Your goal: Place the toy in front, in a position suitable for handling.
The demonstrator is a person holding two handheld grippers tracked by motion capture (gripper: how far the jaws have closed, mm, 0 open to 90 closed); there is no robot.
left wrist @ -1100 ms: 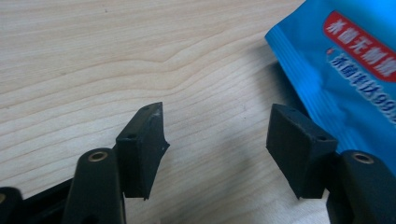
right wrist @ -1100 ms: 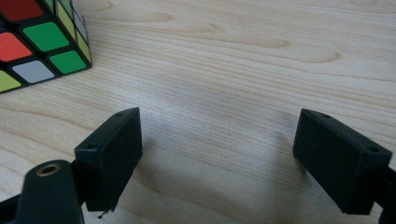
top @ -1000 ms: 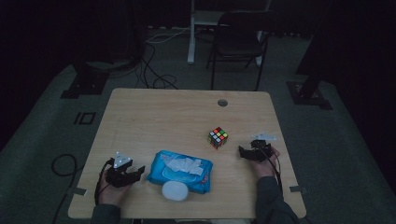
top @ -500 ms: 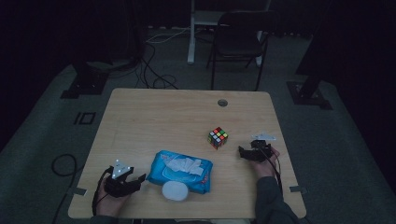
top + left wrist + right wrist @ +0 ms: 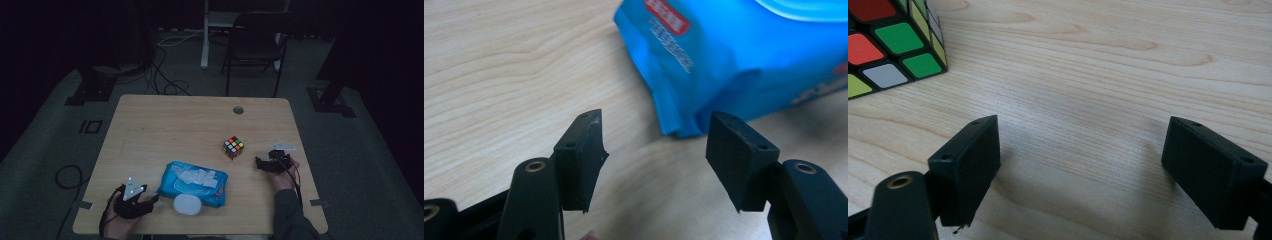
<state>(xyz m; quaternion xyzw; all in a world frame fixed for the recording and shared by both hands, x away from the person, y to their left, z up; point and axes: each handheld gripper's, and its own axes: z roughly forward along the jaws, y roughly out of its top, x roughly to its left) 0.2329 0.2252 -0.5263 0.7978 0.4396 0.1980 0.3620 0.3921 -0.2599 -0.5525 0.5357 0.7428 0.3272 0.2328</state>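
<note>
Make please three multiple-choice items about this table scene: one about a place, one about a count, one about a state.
1. Where does the round white lid lie?
A. at the near edge of the blue wet-wipe pack
B. beside the multicoloured puzzle cube
C. over the cable hole of the wooden table

2. How many puzzle cubes are on the table?
A. three
B. one
C. none

3. How are the jaws of the left claw?
A. shut on the pack
B. shut on nothing
C. apart, holding nothing

Answers:
1. A, in the high view the lid lies against the pack's near side.
2. B, a single cube stands near the right claw.
3. C, the left gripper view shows bare table between the jaws, the pack's corner beyond them.
</note>
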